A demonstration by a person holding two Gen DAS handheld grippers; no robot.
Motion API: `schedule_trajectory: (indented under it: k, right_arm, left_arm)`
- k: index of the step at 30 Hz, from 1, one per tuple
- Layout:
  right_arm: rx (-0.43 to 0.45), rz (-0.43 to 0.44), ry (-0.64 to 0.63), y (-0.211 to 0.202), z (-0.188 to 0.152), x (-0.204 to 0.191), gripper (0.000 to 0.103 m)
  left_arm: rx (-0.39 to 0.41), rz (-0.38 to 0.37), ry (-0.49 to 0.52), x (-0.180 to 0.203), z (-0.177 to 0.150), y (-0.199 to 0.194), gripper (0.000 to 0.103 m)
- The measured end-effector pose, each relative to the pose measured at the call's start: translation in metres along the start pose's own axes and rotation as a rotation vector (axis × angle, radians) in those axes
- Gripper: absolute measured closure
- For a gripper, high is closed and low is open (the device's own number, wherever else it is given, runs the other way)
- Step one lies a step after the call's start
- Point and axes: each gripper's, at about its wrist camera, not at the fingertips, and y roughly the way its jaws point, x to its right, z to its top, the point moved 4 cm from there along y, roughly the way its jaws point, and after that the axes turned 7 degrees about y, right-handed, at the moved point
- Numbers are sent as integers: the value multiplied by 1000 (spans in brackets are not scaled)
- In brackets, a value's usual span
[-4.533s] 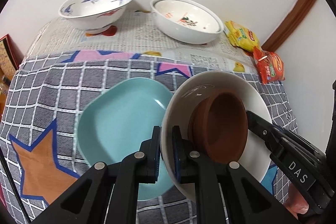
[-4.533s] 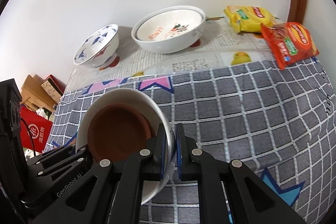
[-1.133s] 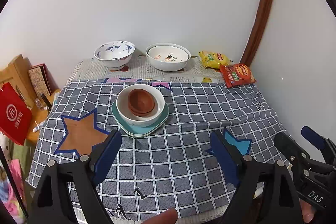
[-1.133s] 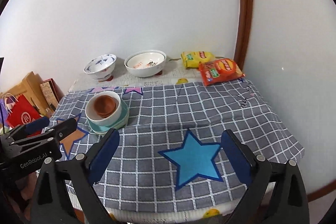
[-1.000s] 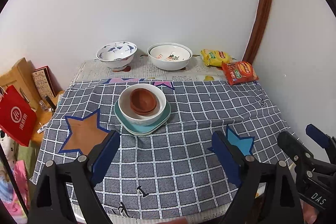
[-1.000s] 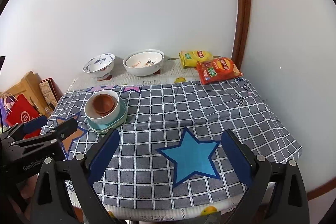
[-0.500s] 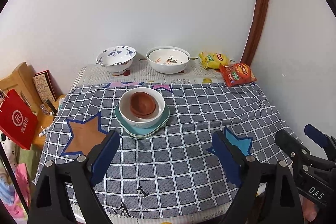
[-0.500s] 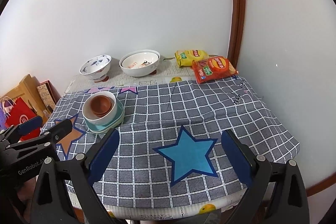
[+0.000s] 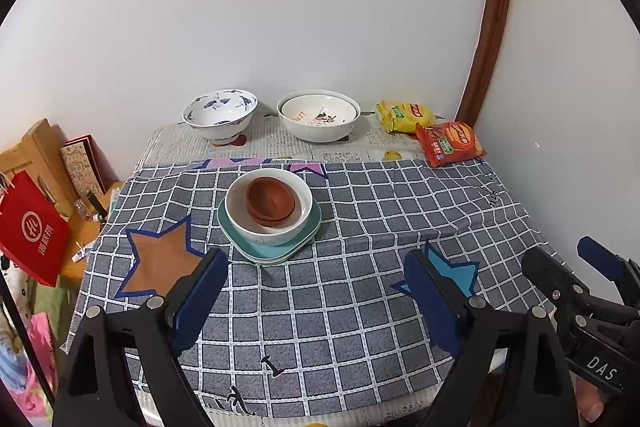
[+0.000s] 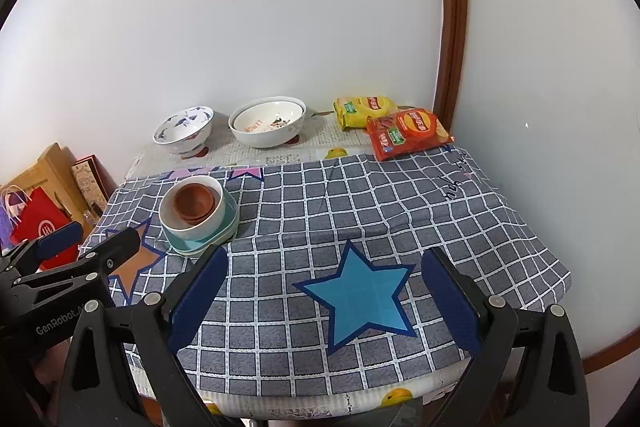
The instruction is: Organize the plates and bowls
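Observation:
A stack stands on the checked tablecloth [image 9: 360, 307]: a brown bowl [image 9: 270, 201] inside a white bowl [image 9: 240, 215] on teal plates [image 9: 272, 251]. The stack also shows in the right wrist view [image 10: 196, 215]. A blue-patterned bowl [image 9: 220, 115] and a white printed bowl [image 9: 319, 115] stand at the back by the wall. My left gripper [image 9: 316, 297] is open and empty, well back from the stack near the table's front edge. My right gripper [image 10: 322, 297] is open and empty, over the blue star [image 10: 360, 297].
A yellow snack bag [image 9: 404, 115] and a red snack bag [image 9: 450, 143] lie at the back right corner. A red paper bag [image 9: 30, 231] and wooden boxes [image 9: 44, 155] stand left of the table. Walls close the back and right sides.
Since 4.5 s ago both grippers let go of the white bowl, which now rests on the teal plates, opened wide and pulled back. Over the last second they rose slightly.

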Motion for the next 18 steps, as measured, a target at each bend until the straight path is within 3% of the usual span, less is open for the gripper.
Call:
schedule_trajectory:
  k: [18]
  right_arm:
    - [3,4,6,-2,0,-2,6]
  left_arm:
    - [6,-6,-5,-1,1,-2,14]
